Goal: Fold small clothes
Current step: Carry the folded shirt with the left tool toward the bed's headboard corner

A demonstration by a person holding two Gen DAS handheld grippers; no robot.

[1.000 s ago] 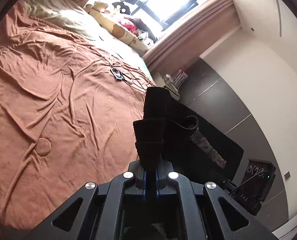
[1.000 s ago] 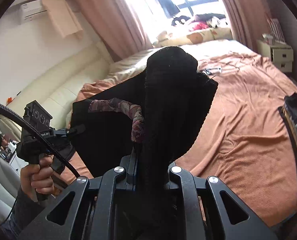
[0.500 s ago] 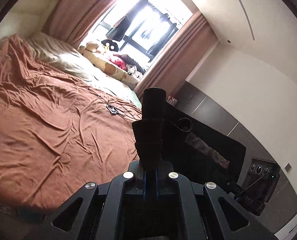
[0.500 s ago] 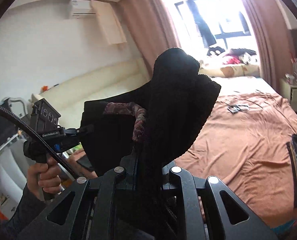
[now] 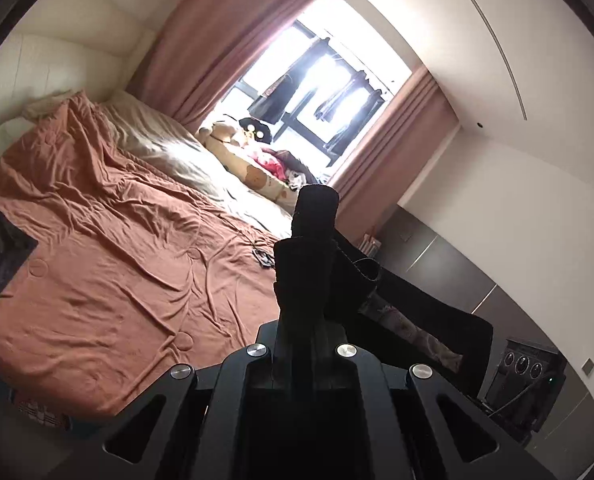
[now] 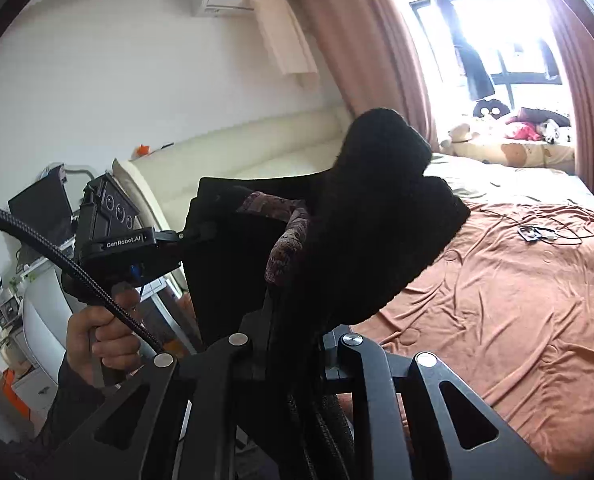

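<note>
My left gripper (image 5: 303,320) is clamped on one corner of the black garment (image 5: 409,312), fabric bunched up between its closed fingers. My right gripper (image 6: 293,332) pinches the opposite corner, thick knit wad (image 6: 381,216) standing above its fingers, jaws nearly together on the cloth. The garment hangs stretched between both grippers, in the air, off the bed; a patterned inner lining (image 6: 287,236) shows along its top edge. In the right view the left gripper body (image 6: 117,236) sits at the garment's far edge, with the person's hand (image 6: 101,332) on its handle and a braided cable (image 6: 69,264) crossing in front. The brown bedspread (image 5: 109,280) is below and ahead, wrinkled, mostly bare in the middle. A small tangle of cable (image 6: 545,234) lies toward the pillow end. Dark cloth (image 5: 1,248) lies at the bed's left edge in the left view. Stuffed toys (image 6: 509,136) line the window sill. Wall and dark cabinet (image 5: 449,264) close on the right of the left view.
</note>
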